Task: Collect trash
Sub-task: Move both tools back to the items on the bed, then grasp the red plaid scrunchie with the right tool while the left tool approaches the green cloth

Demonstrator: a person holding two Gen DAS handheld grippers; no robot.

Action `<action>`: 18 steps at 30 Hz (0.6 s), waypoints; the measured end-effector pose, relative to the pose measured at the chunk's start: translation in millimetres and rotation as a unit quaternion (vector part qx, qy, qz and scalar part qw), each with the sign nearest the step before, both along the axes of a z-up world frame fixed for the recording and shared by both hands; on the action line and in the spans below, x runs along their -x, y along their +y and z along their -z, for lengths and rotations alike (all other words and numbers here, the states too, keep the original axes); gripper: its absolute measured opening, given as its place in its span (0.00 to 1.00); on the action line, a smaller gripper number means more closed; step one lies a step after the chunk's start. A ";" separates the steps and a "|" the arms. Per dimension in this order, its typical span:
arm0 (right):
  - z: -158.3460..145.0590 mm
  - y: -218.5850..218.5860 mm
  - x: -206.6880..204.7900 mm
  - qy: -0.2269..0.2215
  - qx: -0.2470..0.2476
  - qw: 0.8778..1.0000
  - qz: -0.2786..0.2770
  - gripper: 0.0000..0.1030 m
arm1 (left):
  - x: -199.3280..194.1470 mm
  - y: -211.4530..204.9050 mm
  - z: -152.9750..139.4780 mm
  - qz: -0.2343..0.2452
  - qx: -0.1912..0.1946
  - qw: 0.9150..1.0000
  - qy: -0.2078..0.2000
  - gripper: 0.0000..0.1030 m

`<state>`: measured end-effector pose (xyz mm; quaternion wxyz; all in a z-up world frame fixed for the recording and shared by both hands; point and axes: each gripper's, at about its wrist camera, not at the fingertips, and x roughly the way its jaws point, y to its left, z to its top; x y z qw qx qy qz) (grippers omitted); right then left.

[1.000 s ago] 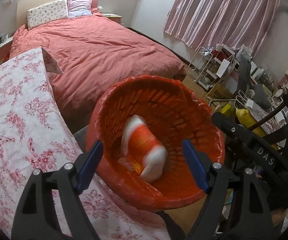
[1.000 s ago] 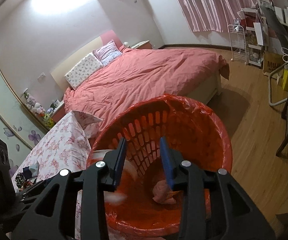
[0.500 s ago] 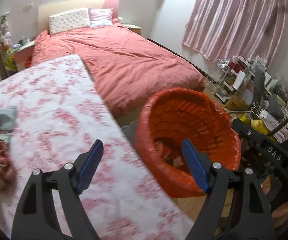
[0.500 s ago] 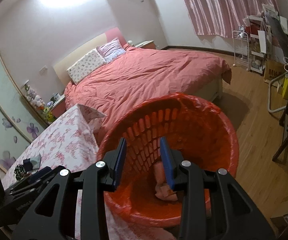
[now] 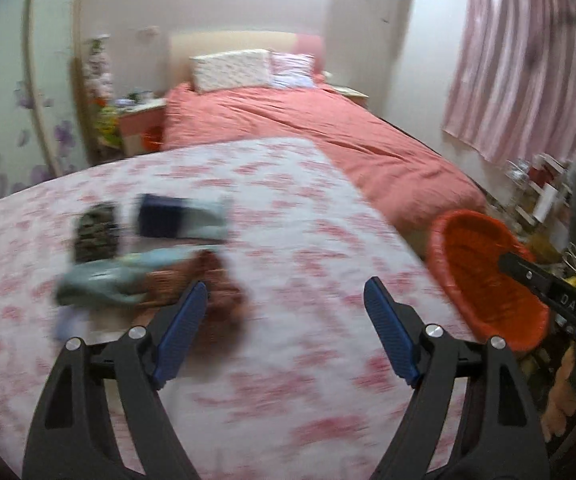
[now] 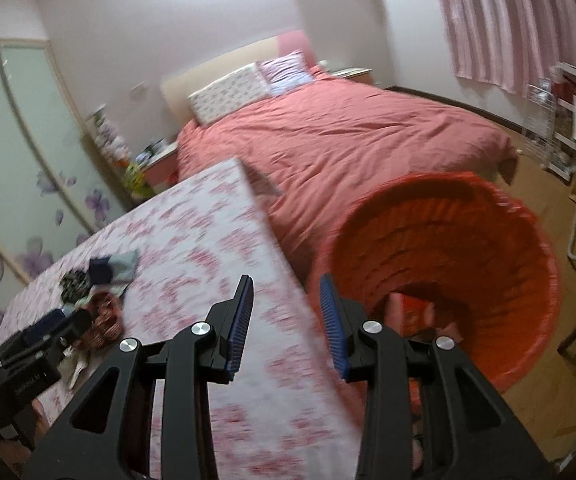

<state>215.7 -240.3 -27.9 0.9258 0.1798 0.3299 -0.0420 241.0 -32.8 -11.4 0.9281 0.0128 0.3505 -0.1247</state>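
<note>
Floral tablecloth (image 5: pixel 288 216) beneath left tongs (image 5: pixel 286 334) wide apart, holding nothing.

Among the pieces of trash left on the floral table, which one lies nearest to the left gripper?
The reddish-brown crumpled piece, just beyond the left gripper and by its left finger. The light blue wrapper, dark blue packet and dark patterned piece lie farther away.

Left wrist view: "DAS" in white on the black right gripper (image 5: pixel 567 304). Right wrist view: left gripper (image 6: pixel 28 376) label blurred, unreadable.
</note>
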 end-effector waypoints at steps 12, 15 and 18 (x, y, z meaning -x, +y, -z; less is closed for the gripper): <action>4.7 129.1 -42.3 0.015 0.028 0.990 -0.136 0.57 | 6.6 146.5 4.0 -0.139 0.009 0.990 -0.006 0.77; 9.7 156.7 -51.5 0.022 0.035 0.987 -0.158 0.57 | 8.0 164.6 7.6 -0.152 0.013 0.988 -0.003 0.77; 13.9 177.3 -57.7 0.026 0.037 0.983 -0.177 0.57 | 10.2 181.0 10.3 -0.160 0.016 0.987 0.000 0.77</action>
